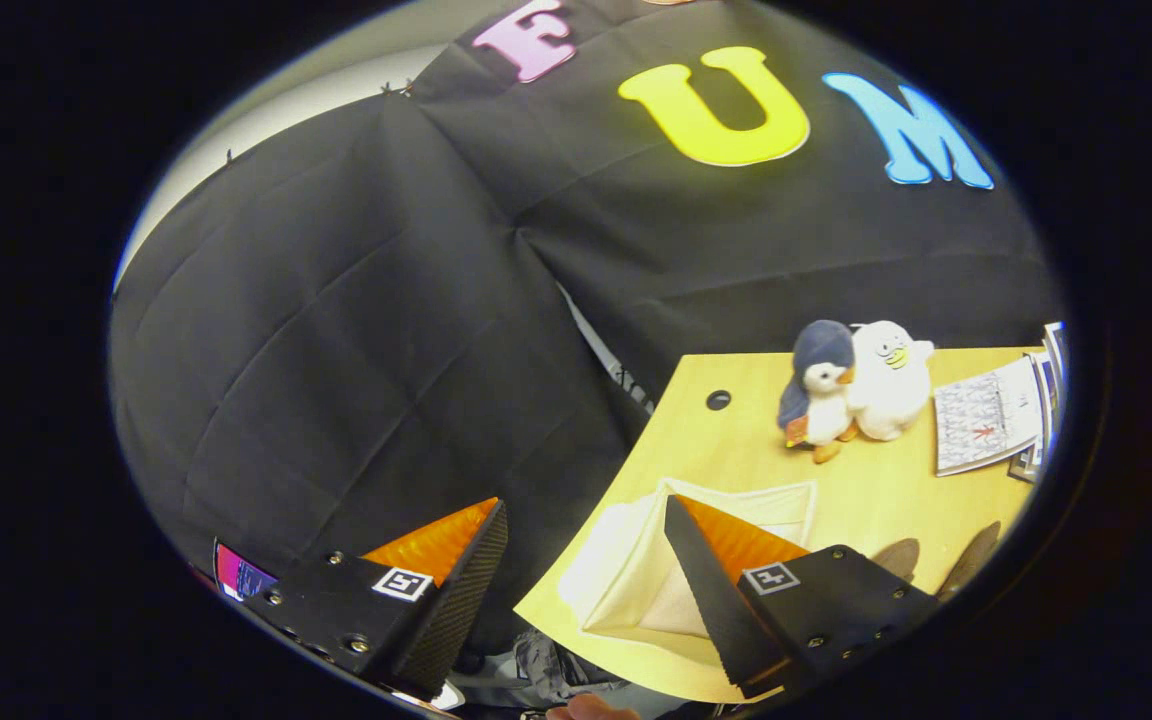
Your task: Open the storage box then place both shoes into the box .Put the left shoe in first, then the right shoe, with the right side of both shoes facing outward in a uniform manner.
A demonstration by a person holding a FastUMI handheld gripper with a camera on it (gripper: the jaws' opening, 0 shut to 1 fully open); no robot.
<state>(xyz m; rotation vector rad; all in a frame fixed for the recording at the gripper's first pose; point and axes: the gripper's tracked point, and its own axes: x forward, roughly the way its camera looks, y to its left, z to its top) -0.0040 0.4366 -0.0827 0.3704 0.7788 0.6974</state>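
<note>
While the gripper (586, 545) hung with fingers spread and empty, the pale storage box (636, 570) lay on the wooden table (736, 440) behind the right finger; two plush penguins (856, 385) and papers (986, 415) stood beyond.

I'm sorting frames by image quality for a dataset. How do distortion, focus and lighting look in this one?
Gripper view: strong fisheye bend, the wooden table edge curves and tilts. Focus is fair on the two plush toys and cream storage box; the open gripper fingers look soft up close. Lighting is even, with soft shadows under the toys and no strong glare.
</note>
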